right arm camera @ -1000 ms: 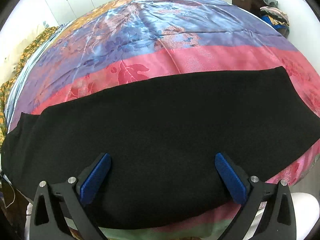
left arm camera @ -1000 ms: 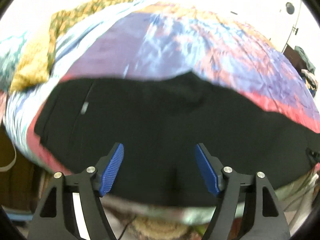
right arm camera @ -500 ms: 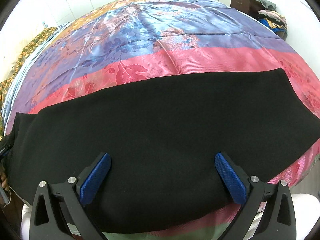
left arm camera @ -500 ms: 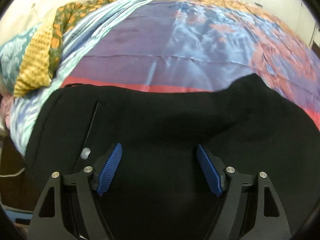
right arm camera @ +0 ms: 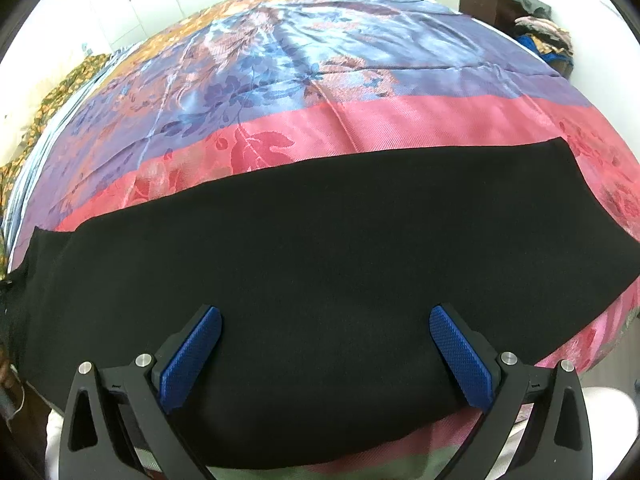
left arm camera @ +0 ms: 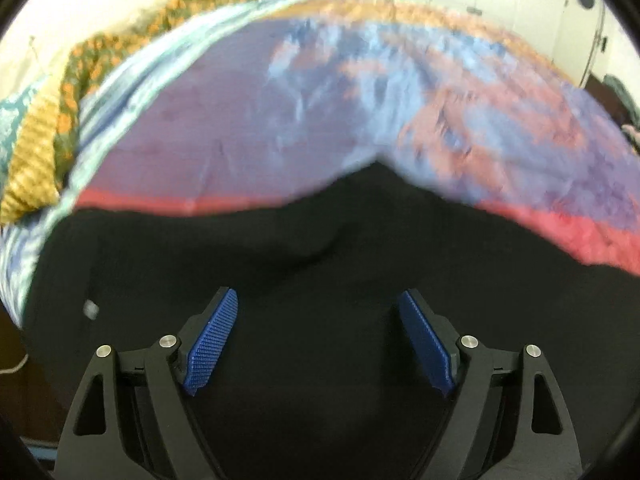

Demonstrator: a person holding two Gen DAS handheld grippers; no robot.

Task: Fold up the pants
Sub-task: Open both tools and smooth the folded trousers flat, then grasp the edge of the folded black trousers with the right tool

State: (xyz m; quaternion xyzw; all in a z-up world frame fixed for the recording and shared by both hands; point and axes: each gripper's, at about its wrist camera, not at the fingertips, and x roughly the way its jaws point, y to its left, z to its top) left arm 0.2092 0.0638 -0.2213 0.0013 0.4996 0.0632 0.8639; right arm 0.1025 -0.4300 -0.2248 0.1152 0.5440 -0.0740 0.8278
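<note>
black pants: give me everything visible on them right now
The black pants are matte, plain dark fabric lying flat on the patterned bedspread, one long straight edge across its pink band. The left wrist view shows a peaked bump on the far edge and a small pale button-like spot. Neither open gripper grips them.

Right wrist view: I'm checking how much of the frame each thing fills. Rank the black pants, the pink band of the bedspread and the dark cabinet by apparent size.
1. black pants
2. pink band
3. dark cabinet, far off, so its real size is unsure.
</note>
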